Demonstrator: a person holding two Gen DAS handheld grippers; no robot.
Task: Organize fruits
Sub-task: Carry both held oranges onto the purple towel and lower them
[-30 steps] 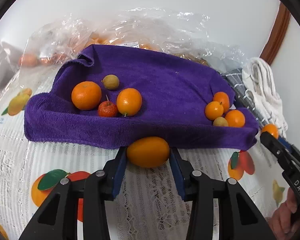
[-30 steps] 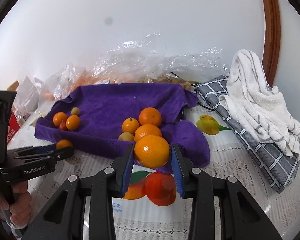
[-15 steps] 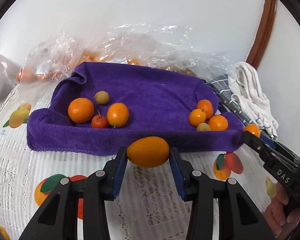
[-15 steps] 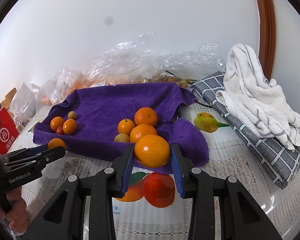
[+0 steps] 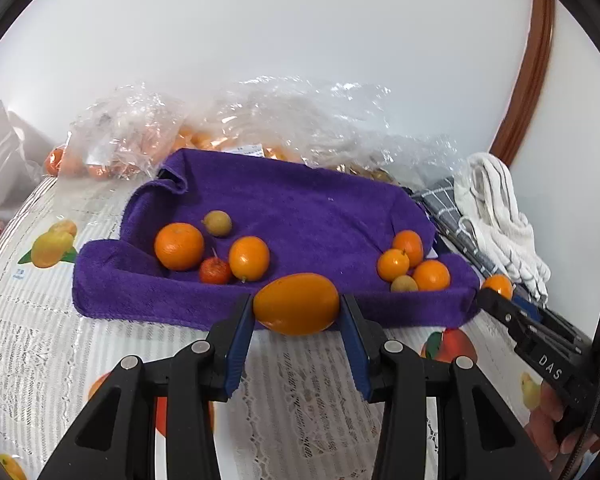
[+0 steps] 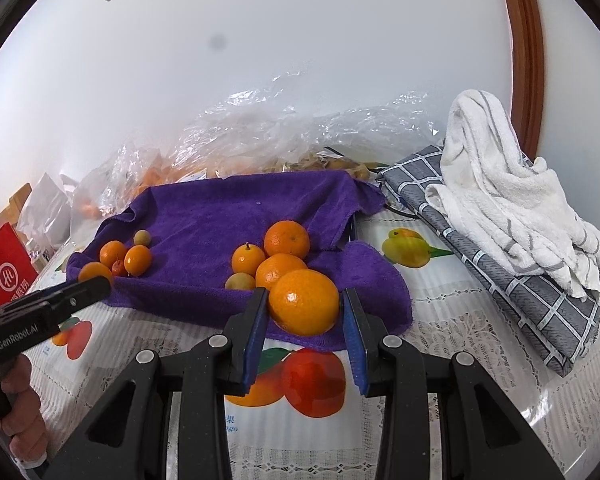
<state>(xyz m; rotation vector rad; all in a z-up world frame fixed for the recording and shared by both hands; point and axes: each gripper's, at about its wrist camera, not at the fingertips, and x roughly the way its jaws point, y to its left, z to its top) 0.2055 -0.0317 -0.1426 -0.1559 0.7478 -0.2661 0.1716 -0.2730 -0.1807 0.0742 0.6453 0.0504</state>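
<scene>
My left gripper point(image 5: 297, 309) is shut on an oval orange fruit point(image 5: 296, 303), held above the tablecloth just short of the purple towel point(image 5: 300, 208). My right gripper point(image 6: 305, 307) is shut on a round orange point(image 6: 304, 301) over the towel's point(image 6: 220, 216) near right corner. On the towel lie two groups of fruit: a left group with an orange point(image 5: 179, 246), a small red fruit point(image 5: 215, 271) and a small tan fruit point(image 5: 217, 223), and a right group of small oranges point(image 5: 407, 242). The right gripper with its orange shows in the left wrist view point(image 5: 496, 288).
Clear plastic bags of fruit point(image 5: 236, 132) lie behind the towel against the wall. A white towel point(image 6: 512, 200) on a grey checked cloth point(image 6: 540, 304) lies to the right. A red box point(image 6: 8, 276) stands at far left. The table has a fruit-print lace cloth point(image 5: 312, 420).
Both grippers have drawn back from the towel and risen a little, each still holding its fruit. The fruit on the towel has not moved.
</scene>
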